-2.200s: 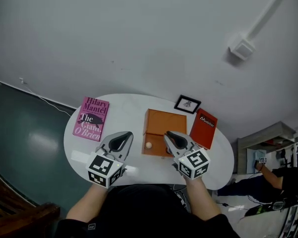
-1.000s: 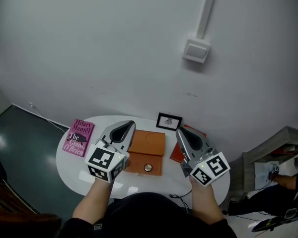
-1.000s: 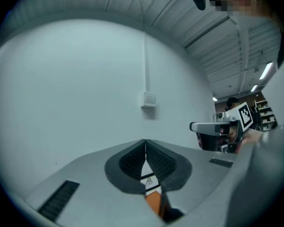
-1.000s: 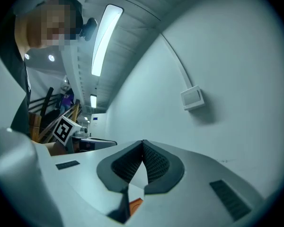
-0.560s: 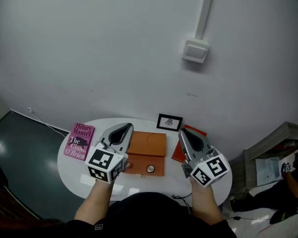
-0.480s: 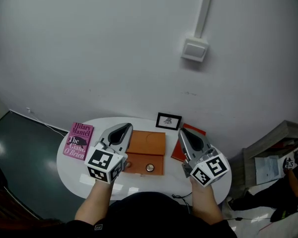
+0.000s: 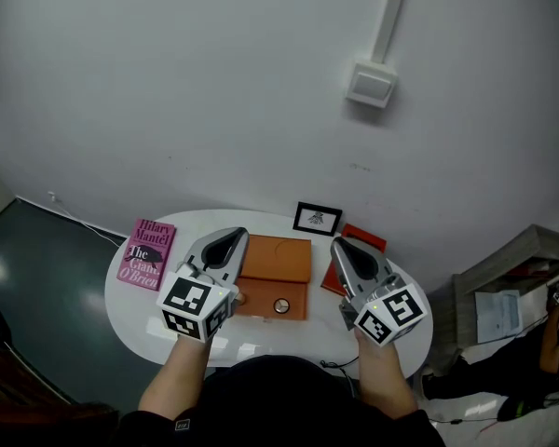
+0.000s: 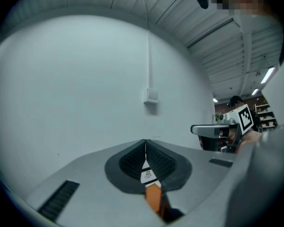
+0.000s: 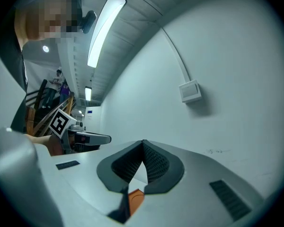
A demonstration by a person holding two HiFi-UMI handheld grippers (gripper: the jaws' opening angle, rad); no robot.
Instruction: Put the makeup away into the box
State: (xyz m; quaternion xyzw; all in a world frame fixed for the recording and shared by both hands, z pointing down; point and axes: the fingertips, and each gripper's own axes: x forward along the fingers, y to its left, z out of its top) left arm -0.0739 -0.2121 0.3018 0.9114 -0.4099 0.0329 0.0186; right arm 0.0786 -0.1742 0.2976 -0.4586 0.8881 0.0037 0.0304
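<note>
Sitting flat, the orange box (image 7: 278, 257) bears perhaps a round clasp (image 7: 281, 305).

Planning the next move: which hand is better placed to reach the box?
Left, probably: the left gripper hangs over the left edge of the orange box, which lies straight ahead in its view, while the right gripper hangs over the red book.

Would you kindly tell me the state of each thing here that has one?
Left tongs: shut, empty.
Right tongs: shut, empty.
Orange box: lid down, seemingly closed.
Pink book: closed, lying flat.
Red book: closed, lying flat.
Picture frame: propped or flat, unclear.
</note>
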